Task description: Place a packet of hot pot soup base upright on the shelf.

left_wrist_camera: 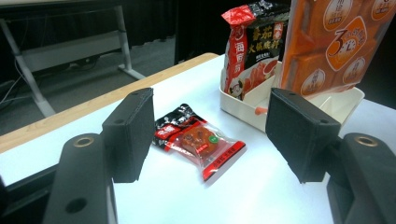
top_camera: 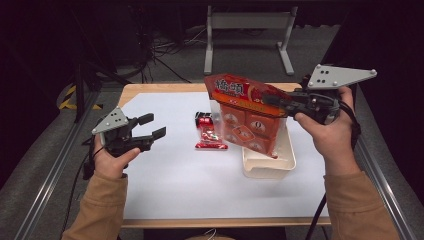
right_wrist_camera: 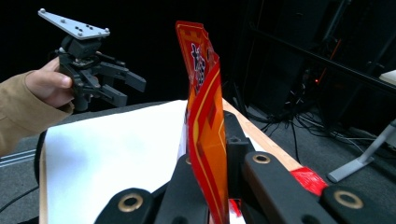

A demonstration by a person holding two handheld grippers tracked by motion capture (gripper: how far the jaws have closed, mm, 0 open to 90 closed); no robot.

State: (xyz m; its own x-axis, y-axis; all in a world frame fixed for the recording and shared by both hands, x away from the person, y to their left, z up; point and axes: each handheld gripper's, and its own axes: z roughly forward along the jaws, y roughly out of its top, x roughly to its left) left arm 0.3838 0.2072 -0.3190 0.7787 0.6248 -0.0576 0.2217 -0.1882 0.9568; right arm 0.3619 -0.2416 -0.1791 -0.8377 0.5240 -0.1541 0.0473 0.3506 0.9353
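On the table (top_camera: 165, 175), a small packet (top_camera: 207, 132) lies left of the tray (top_camera: 270, 167); a pouch (left_wrist_camera: 247, 51) stands in it, seemingly against its wall.

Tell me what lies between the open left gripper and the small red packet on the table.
Nothing visible. The left gripper hovers open, and bare white table separates it from the small red packet; the white bin stands beyond it.

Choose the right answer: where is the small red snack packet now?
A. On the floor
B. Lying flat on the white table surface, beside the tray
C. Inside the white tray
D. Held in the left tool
B: the small red snack packet lies flat on the white table surface, left of the white tray, and the open left tool is apart from it.
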